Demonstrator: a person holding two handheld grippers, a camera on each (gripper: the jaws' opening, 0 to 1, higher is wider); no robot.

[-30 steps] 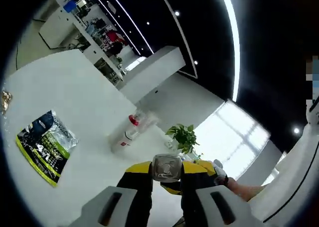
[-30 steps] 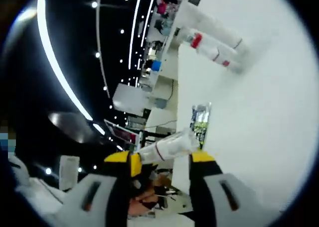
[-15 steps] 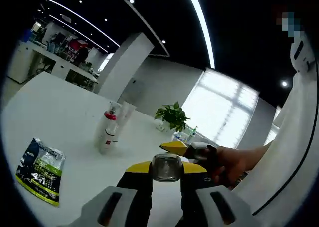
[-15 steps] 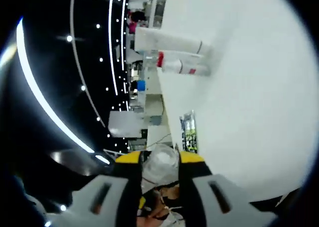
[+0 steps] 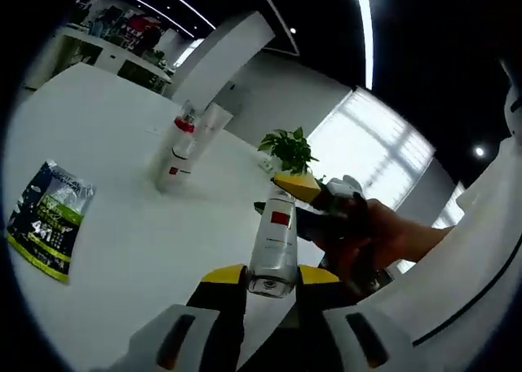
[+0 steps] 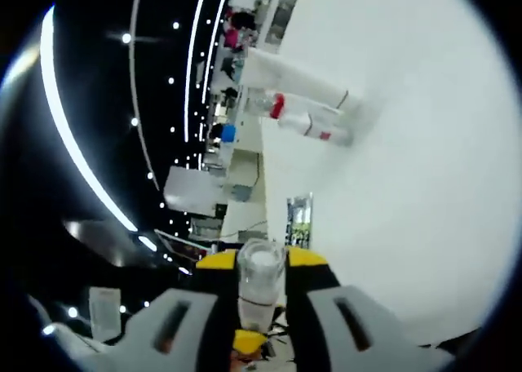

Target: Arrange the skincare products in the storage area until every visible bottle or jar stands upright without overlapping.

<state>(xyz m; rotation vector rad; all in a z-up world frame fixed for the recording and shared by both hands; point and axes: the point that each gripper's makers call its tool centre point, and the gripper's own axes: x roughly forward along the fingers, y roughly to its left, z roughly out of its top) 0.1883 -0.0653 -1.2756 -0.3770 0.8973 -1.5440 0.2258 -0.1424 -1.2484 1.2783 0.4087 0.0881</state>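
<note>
1. Both the left hand-held gripper and the right hand-held gripper clamp one clear plastic bottle with a red label, held above the white worktop.
2. Uneven release could drop it, toppling the red-capped bottle standing beyond.

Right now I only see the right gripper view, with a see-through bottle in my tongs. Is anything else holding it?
Observer: Yes. In the left gripper view, the left tongs pinch the bottle at its bottom end, while your right tongs grip it near the top.
Operator: Does the bottle have a sticker?
Observer: Yes, there is a red label on its side.
Operator: What's behind it over there?
Observer: A green leafy plant stands beyond the bottle.
</note>
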